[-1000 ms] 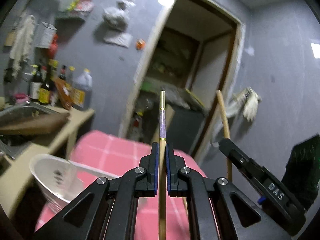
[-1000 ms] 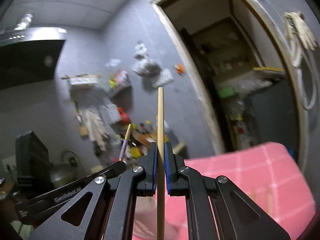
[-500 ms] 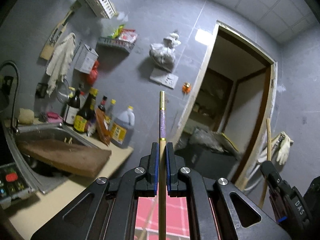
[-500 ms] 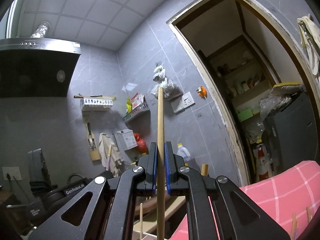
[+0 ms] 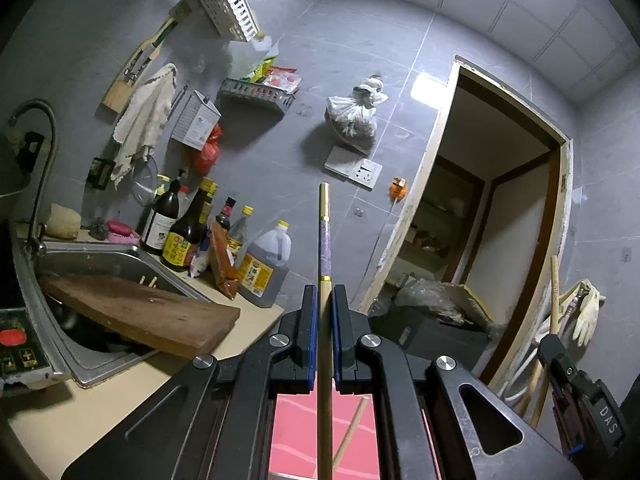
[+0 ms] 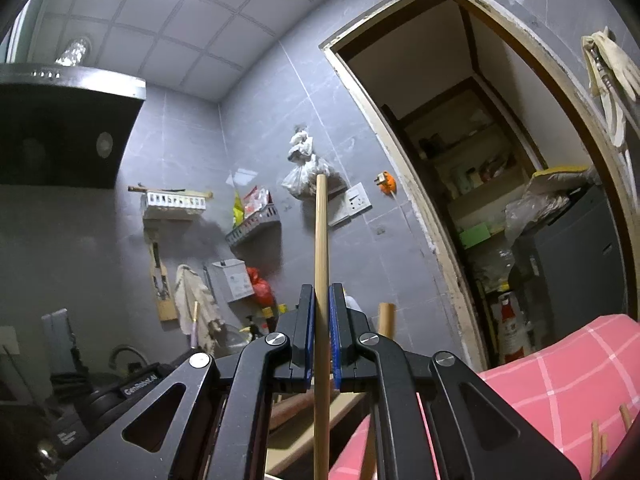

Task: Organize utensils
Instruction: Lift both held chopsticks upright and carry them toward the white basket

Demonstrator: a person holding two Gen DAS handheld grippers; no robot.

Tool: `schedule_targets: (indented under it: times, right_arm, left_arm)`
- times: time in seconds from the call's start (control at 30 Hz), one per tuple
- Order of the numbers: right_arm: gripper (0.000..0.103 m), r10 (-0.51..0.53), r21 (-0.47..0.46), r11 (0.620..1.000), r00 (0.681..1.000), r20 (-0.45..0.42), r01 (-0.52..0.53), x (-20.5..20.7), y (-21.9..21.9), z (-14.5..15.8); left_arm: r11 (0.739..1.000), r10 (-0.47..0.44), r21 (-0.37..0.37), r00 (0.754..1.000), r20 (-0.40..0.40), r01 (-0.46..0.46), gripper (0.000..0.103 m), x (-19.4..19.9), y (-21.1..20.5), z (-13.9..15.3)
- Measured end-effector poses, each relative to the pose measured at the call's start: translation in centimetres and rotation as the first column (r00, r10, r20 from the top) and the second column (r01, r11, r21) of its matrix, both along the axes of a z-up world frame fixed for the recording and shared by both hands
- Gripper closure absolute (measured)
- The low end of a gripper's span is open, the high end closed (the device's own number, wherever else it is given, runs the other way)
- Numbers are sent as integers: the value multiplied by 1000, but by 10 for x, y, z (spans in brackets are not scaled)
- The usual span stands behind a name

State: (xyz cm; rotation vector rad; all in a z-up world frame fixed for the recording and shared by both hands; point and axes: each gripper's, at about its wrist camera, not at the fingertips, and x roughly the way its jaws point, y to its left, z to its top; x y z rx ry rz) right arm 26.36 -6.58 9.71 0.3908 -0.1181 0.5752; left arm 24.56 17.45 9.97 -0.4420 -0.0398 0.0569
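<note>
left gripper (image 5: 324, 300) clamps purple-banded chopstick (image 5: 325, 240) | right gripper (image 6: 319, 304) clamps plain chopstick (image 6: 321, 240) | step — carrying | next — find holder ahead, lower tips

We are in a home kitchen: a steel sink (image 5: 100, 264) with a tap (image 5: 38, 152), sauce bottles (image 5: 188, 236) on the desk (image 5: 100, 412), and a range hood (image 6: 68, 128). Grey tiled walls carry racks (image 5: 228, 8), and a doorway (image 6: 480, 184) shows pantry shelves.

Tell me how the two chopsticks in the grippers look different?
The left gripper's chopstick has a purple patterned band and a gold tip; the right gripper's chopstick is plain wood all along. Both stick straight out, pinched tight between blue pads.
</note>
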Motion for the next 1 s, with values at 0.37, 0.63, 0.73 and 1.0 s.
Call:
schedule_targets:
  times: [0.37, 0.63, 0.73, 1.0]
  right_arm:
    - [98, -32, -43, 999, 999, 20, 33, -4, 5, -8]
    - [98, -34, -62, 997, 999, 22, 35, -3, 9, -15]
    - [98, -33, -66, 997, 999, 14, 34, -1, 10, -19]
    - [98, -14, -88, 996, 1000, -1, 14, -1, 14, -26]
  left_arm:
    - [1000, 13, -15, 999, 34, -12, 99, -7, 0, 0]
    - [999, 29, -14, 999, 41, -28, 99, -7, -3, -4]
    - [999, 38, 2, 998, 46, -38, 99, -8, -7, -5]
    - [999, 38, 18, 999, 28, -38, 99, -13, -15, -16]
